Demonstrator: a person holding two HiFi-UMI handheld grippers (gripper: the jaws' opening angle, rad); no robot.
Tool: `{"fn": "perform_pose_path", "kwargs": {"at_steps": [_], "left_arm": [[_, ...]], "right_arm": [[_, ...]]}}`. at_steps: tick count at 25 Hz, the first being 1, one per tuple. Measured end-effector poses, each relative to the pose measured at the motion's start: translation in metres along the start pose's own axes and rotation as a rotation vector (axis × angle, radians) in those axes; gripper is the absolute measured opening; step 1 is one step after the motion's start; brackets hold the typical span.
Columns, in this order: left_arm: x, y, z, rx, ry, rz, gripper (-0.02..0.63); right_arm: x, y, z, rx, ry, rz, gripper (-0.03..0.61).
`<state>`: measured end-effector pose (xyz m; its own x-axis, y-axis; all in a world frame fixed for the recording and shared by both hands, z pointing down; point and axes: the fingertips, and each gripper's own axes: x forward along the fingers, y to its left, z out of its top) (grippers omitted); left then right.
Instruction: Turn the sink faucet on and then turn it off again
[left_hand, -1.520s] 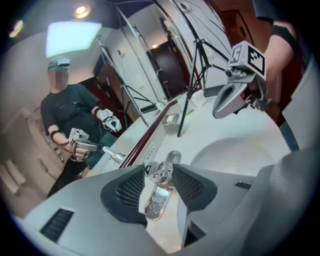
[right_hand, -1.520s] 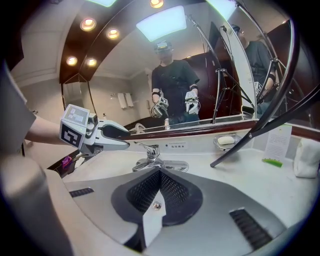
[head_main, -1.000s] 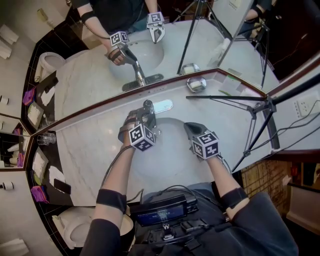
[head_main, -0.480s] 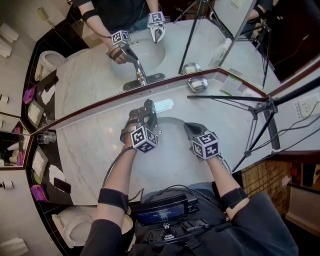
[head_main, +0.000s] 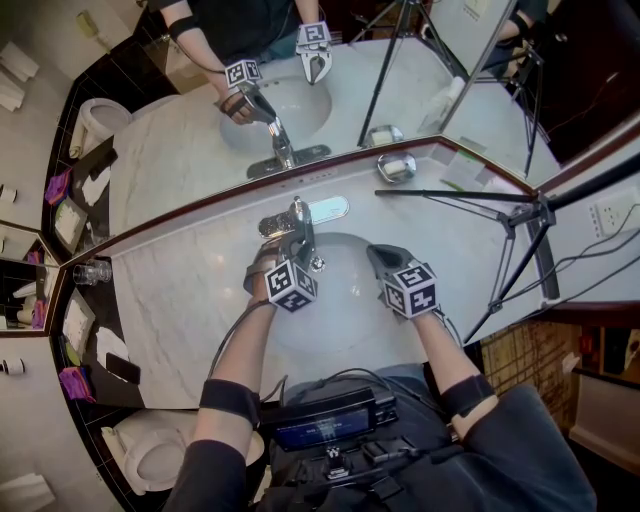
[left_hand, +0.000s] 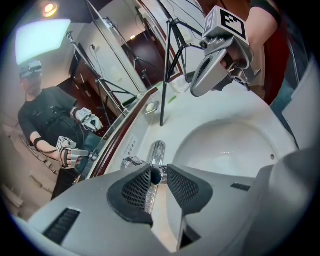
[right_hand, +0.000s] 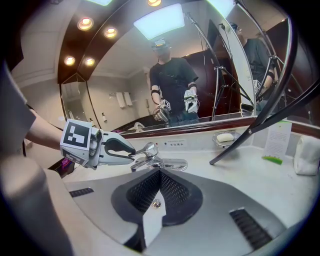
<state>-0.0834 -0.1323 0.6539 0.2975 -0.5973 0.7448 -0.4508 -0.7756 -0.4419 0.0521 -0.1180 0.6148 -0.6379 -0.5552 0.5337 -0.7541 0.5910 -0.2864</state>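
Left tool (left_hand: 158, 175): jaws narrow, just been closing, pads pressed on the tip of the faucet lever (right_hand: 144, 150).
Right tool (right_hand: 160, 175): jaws together, nothing between them, held over the sink basin (head_main: 345, 315), apart from the faucet.
Faucet (head_main: 300, 222): on the basin's back rim beside the mirror (head_main: 200, 140); in the head view its lever sticks out left of the spout.
Counter (head_main: 180, 290): pale marble; a soap dish (head_main: 396, 167) sits by the mirror, right of the faucet.
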Motion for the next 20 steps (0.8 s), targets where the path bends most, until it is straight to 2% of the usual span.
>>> {"fn": "perform_pose_path", "kwargs": {"at_steps": [14,20], "left_arm": [[0.0,0.0,0.0,0.005,0.0,0.036,0.103],[-0.016,0.004,0.002,-0.056,-0.029,0.07,0.104]], "right_arm": [[-0.001,-0.001,0.001,-0.005,-0.005,-0.001,0.018],[-0.005,0.0,0.007,-0.014,-0.019,-0.002,0.018]]}}
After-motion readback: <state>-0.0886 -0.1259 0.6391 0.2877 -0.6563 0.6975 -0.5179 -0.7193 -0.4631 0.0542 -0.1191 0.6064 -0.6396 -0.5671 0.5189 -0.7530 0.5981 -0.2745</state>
